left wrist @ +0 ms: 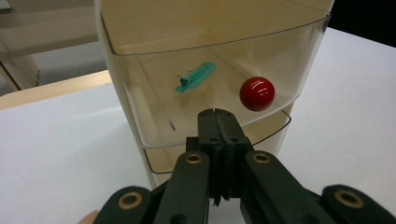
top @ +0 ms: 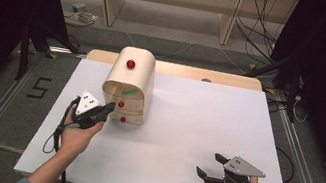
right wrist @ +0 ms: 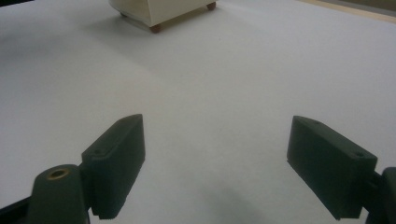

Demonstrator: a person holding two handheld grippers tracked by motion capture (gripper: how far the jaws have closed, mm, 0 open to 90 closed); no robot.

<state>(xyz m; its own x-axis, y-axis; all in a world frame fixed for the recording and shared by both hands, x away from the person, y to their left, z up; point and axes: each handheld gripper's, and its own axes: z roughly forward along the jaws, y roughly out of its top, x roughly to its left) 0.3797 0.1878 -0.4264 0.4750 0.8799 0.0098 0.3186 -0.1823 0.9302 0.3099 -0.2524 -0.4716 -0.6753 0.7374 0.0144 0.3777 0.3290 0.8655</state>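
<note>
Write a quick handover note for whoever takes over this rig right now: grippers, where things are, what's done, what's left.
Left gripper: jaws shut with nothing between them, tips right at the clear drawer front, beside its red knob.
Right gripper: open, nothing held, low over the bare white table, away from the work.
Things: small cream drawer cabinet at the table's back left; a green item lies inside the clear drawer.
Done: the drawer looks pulled out a little.
Left: probably handling the drawer or the green item; I cannot tell which.
</note>
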